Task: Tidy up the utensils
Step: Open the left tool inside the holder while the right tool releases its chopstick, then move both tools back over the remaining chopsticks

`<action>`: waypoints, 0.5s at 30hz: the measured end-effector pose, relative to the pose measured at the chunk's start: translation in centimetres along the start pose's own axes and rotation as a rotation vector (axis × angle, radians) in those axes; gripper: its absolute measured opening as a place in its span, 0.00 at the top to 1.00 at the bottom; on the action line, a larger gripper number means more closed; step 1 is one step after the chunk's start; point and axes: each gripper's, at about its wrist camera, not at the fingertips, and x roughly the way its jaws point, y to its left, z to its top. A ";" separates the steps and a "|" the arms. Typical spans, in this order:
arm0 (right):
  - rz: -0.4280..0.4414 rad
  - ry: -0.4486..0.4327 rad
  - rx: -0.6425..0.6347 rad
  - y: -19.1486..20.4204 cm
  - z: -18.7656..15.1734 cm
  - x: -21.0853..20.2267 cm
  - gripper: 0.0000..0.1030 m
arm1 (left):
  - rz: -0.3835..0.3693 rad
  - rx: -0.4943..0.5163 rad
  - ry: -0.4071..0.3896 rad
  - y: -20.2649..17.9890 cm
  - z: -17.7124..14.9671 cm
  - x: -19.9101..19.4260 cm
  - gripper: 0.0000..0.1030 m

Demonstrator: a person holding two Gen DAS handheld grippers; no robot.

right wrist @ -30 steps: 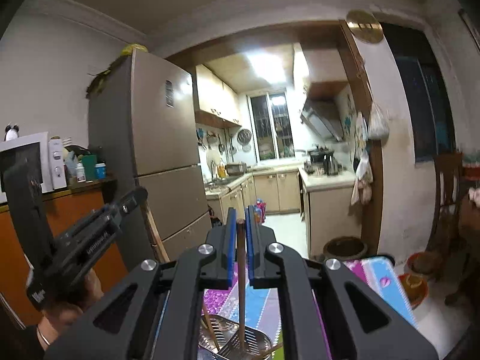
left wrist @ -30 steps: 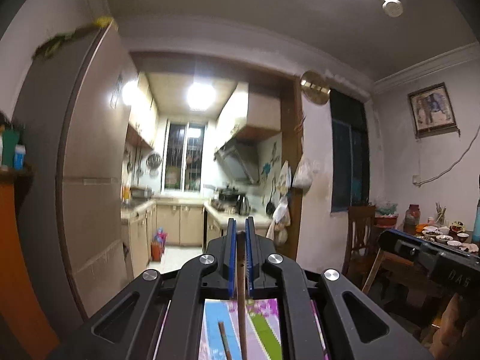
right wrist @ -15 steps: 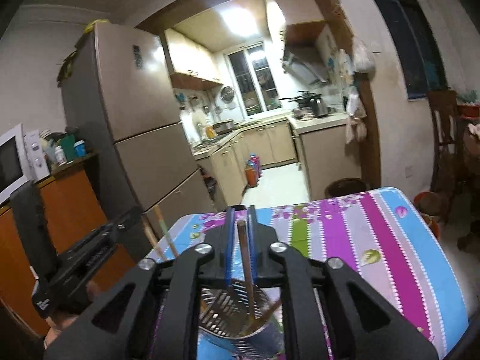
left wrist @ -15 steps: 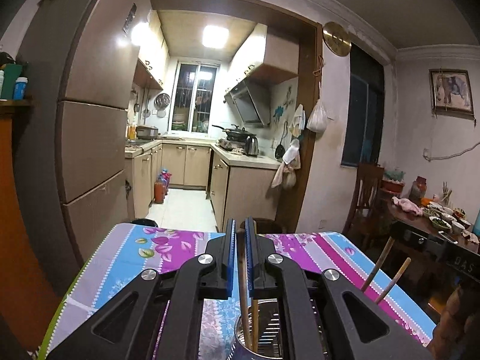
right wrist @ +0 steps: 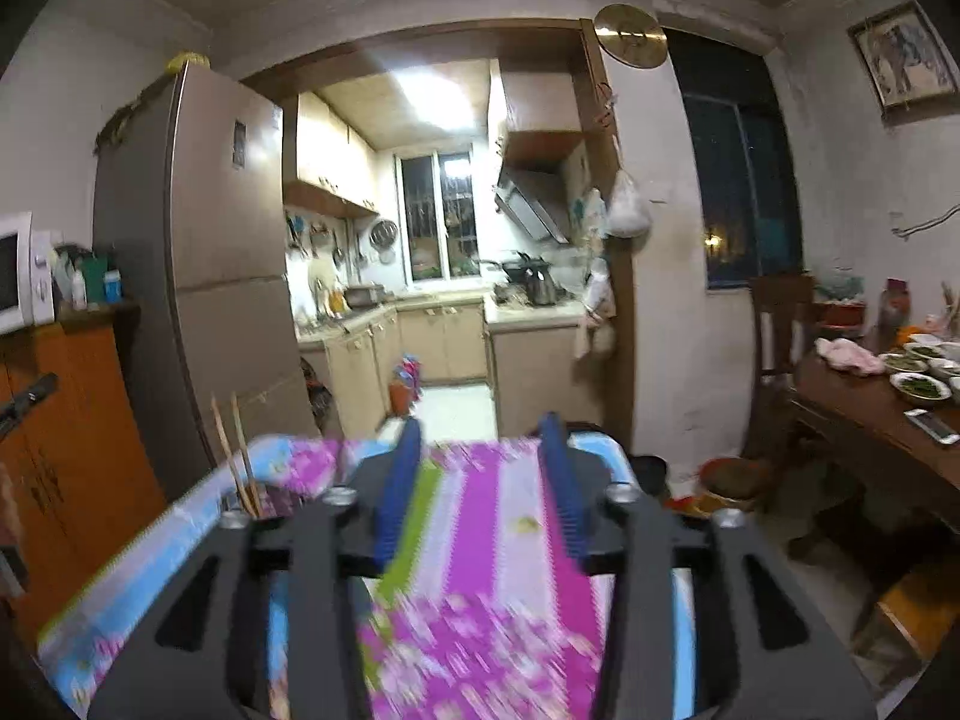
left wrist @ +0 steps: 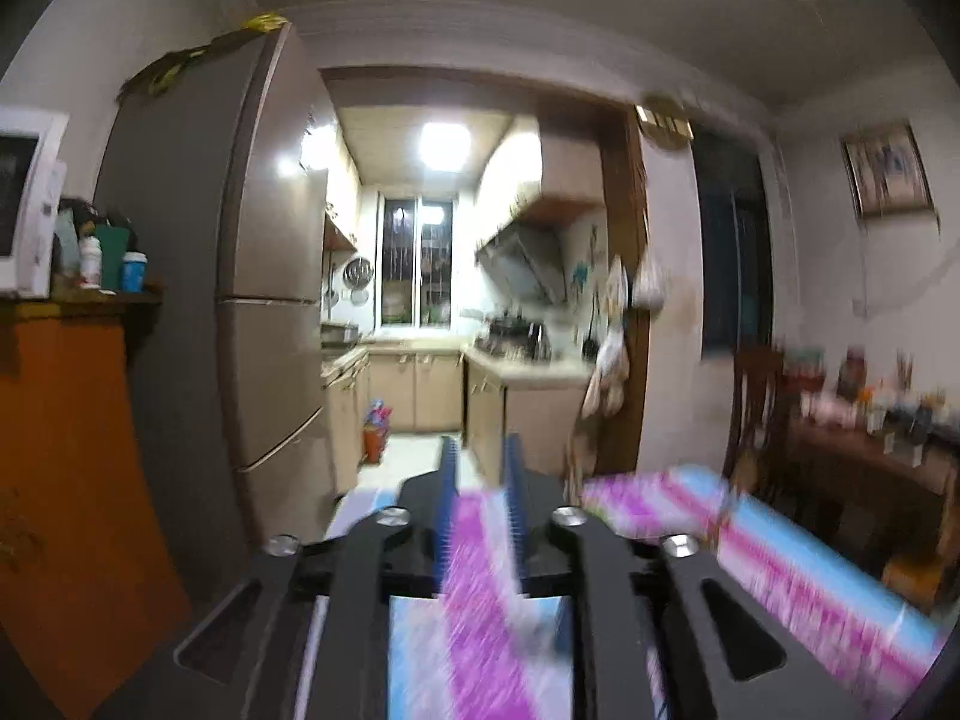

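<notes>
Left gripper point(left wrist: 480, 468) parted, empty; right gripper point(right wrist: 483, 450) wide, empty; wooden chopsticks point(right wrist: 235, 456) upright; striped floral cloth point(right wrist: 480, 600).

The kitchen ceiling light point(left wrist: 444, 146) glares white while the near room stays dim. Motion blur smears the striped tablecloth point(right wrist: 480, 600); fisheye corners vignette black

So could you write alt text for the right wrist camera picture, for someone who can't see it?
The right gripper is open and empty above a table with a striped floral tablecloth. Two chopsticks stand up at the left, their lower ends hidden behind the gripper. Beyond are a tall refrigerator and a lit kitchen doorway; the near cloth is motion-blurred.
</notes>
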 end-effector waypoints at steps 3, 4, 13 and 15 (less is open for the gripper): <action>-0.045 0.066 -0.012 -0.9 -3.4 -3.3 0.43 | -0.023 0.086 0.111 -1.1 -3.4 -2.9 0.68; -0.040 0.085 -0.011 -1.0 -4.6 -4.1 0.40 | -0.055 0.097 0.171 -1.7 -5.4 -4.0 0.68; 0.064 0.344 -0.066 5.3 -17.2 -9.8 0.30 | -0.200 0.200 0.421 -9.8 -17.8 -12.5 0.68; 0.100 0.369 -0.096 7.5 -19.1 -10.5 0.30 | -0.244 0.177 0.473 -11.1 -19.4 -13.0 0.68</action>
